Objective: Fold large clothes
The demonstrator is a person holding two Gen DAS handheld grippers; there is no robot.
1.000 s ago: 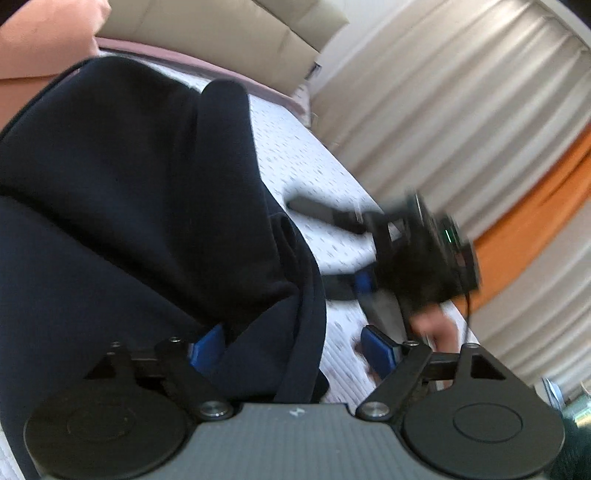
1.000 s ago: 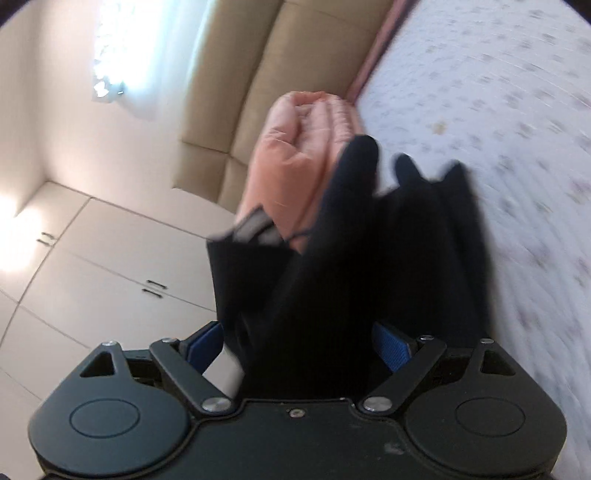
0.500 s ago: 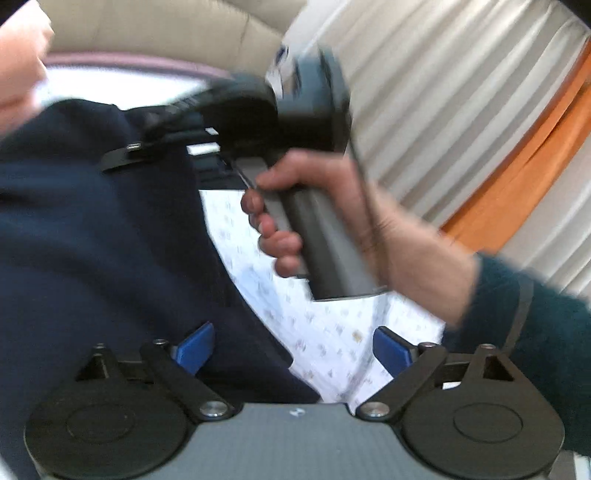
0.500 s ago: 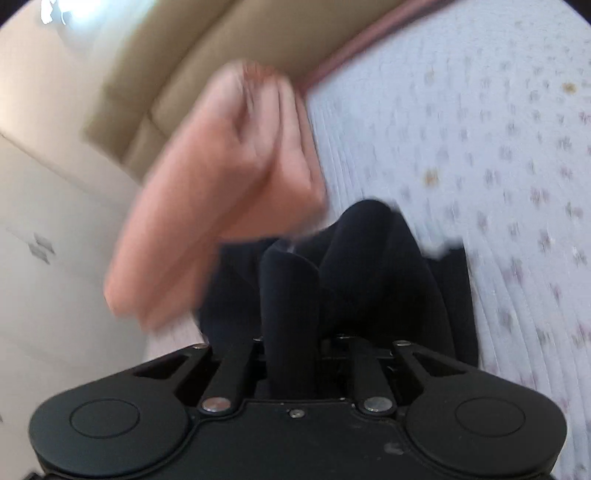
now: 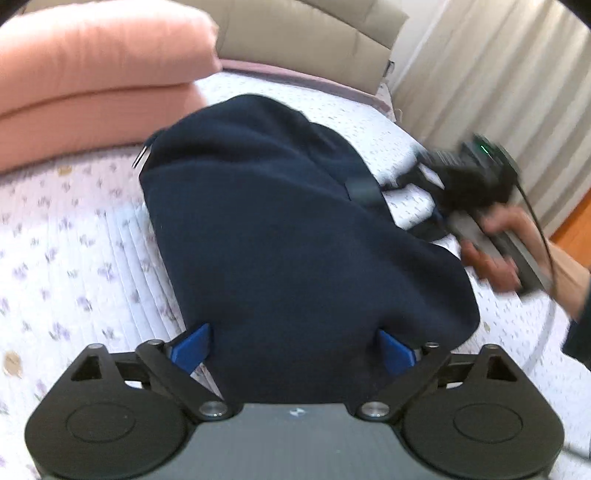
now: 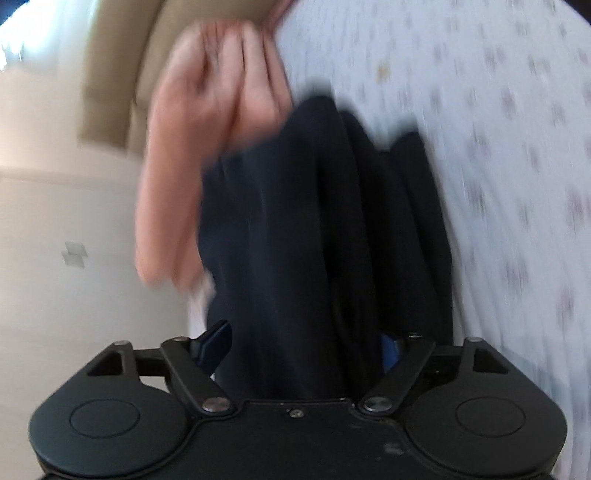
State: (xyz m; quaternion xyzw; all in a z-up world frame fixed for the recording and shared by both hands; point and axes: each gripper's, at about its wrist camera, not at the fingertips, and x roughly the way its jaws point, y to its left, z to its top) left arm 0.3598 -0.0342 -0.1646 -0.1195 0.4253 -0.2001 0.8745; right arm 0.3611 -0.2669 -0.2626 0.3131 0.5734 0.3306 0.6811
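A dark navy garment [image 5: 280, 229] lies bunched on the white flowered bedspread [image 5: 66, 258]. My left gripper [image 5: 291, 347] is open, its blue pads wide apart on either side of the garment's near edge. My right gripper [image 6: 303, 343] is also open, with thick folds of the same garment [image 6: 317, 240] between its blue pads. The right gripper also shows in the left wrist view [image 5: 476, 177], held in a hand at the garment's right side. Both fingertip pairs are partly hidden by cloth.
A folded pink blanket [image 5: 92, 70] lies at the head of the bed, also seen in the right wrist view [image 6: 207, 122]. A beige headboard [image 5: 314, 33] stands behind it. Pale curtains [image 5: 491, 66] hang at the right.
The right gripper was shut on the garment half a second ago and has opened. The garment has come down onto the bed. The right gripper moved to the garment's right side.
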